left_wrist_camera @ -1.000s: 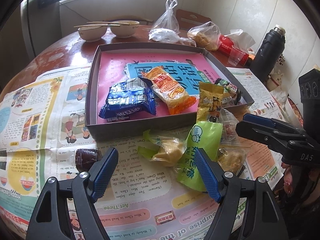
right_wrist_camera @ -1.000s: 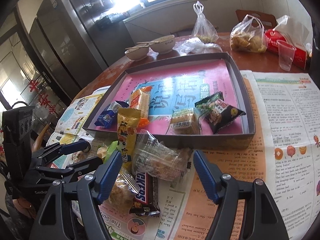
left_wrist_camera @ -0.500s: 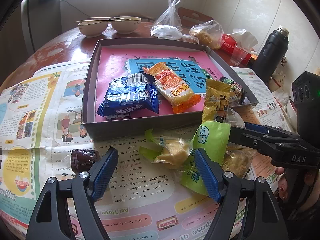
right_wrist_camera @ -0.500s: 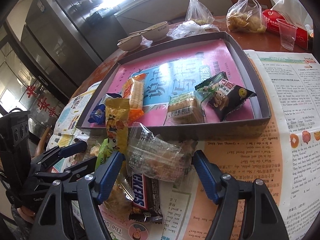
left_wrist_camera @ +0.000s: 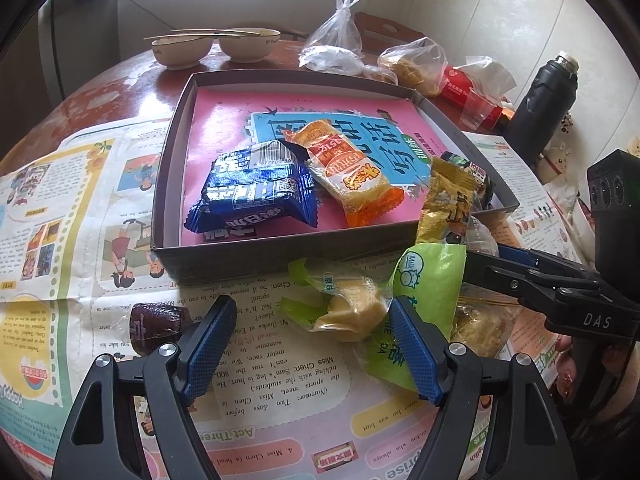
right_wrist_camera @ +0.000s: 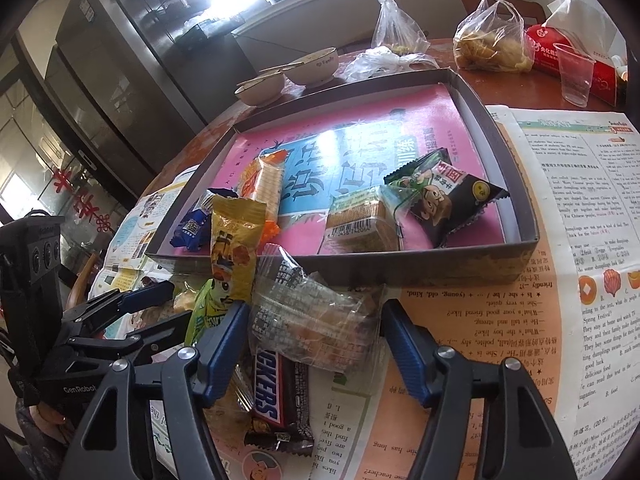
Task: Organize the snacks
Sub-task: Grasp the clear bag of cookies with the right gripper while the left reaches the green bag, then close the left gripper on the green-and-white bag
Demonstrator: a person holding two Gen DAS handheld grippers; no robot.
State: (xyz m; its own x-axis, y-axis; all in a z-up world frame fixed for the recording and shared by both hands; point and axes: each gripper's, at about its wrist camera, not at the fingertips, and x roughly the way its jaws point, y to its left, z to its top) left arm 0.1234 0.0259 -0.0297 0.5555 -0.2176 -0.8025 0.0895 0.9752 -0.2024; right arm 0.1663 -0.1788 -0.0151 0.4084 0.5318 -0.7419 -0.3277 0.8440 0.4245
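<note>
Two views are ours to read, left wrist first. Our left gripper (left_wrist_camera: 310,346) has its ribbed blue fingers (left_wrist_camera: 208,346) spread wide with nothing between them, low over printed newspaper (left_wrist_camera: 256,364) on the table (left_wrist_camera: 100,96). Just ahead lies a crinkly green-ended sweet wrapper (left_wrist_camera: 344,304) overlapping a green packet (left_wrist_camera: 424,280) marked "Milk"; a dark brown wrapped piece (left_wrist_camera: 154,324) sits beside the left finger. Inside the shallow cardboard box (left_wrist_camera: 172,160) we read no clear brand on the glossy blue packet (left_wrist_camera: 256,196) or the orange bar (left_wrist_camera: 348,172). A yellow foil packet (left_wrist_camera: 446,204) leans on the box wall. In the right wrist view, our right gripper (right_wrist_camera: 316,348) is also spread, its fingers (right_wrist_camera: 408,352) flanking a clear crackly bag (right_wrist_camera: 316,320) without pinching it. That bag hides part of a brown bar (right_wrist_camera: 280,392) reading "KERS". The box (right_wrist_camera: 520,184) holds a barcoded biscuit pack (right_wrist_camera: 360,220) and a black monkey-printed packet (right_wrist_camera: 448,196).
</note>
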